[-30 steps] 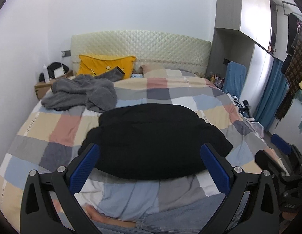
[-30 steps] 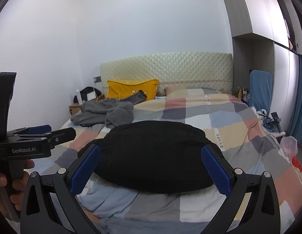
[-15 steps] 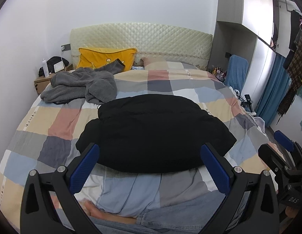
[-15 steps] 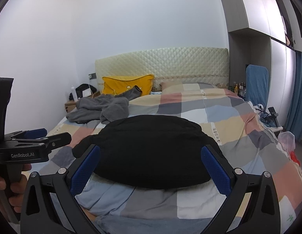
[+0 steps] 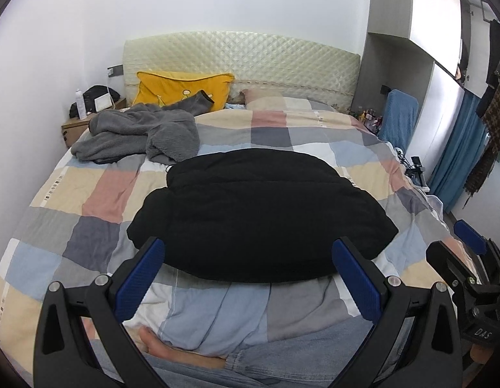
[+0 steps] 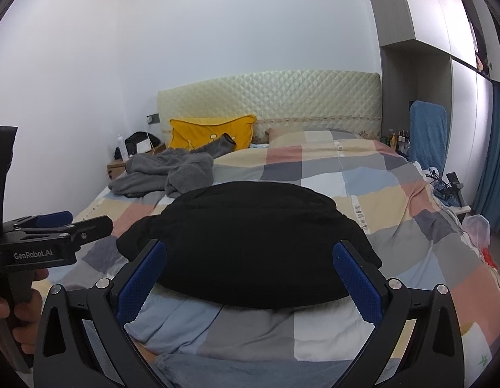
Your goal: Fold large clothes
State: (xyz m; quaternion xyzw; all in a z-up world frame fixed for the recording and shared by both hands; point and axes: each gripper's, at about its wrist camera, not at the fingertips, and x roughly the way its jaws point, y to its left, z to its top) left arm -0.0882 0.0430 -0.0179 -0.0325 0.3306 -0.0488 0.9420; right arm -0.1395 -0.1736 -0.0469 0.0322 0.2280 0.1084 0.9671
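— Any writing you can make out from your end?

— Two bits. In my right wrist view, the left gripper (image 6: 60, 223) sits at the left edge, and its black body carries "GenRobot.AI" in pale letters.

— And the other camera?

— In my left wrist view, the right gripper (image 5: 469, 239) shows at the right edge. Low on its black housing I read "DAS"; whether more letters follow I cannot tell.

— Anything on the bedding?

— Small marks, too tiny to read.
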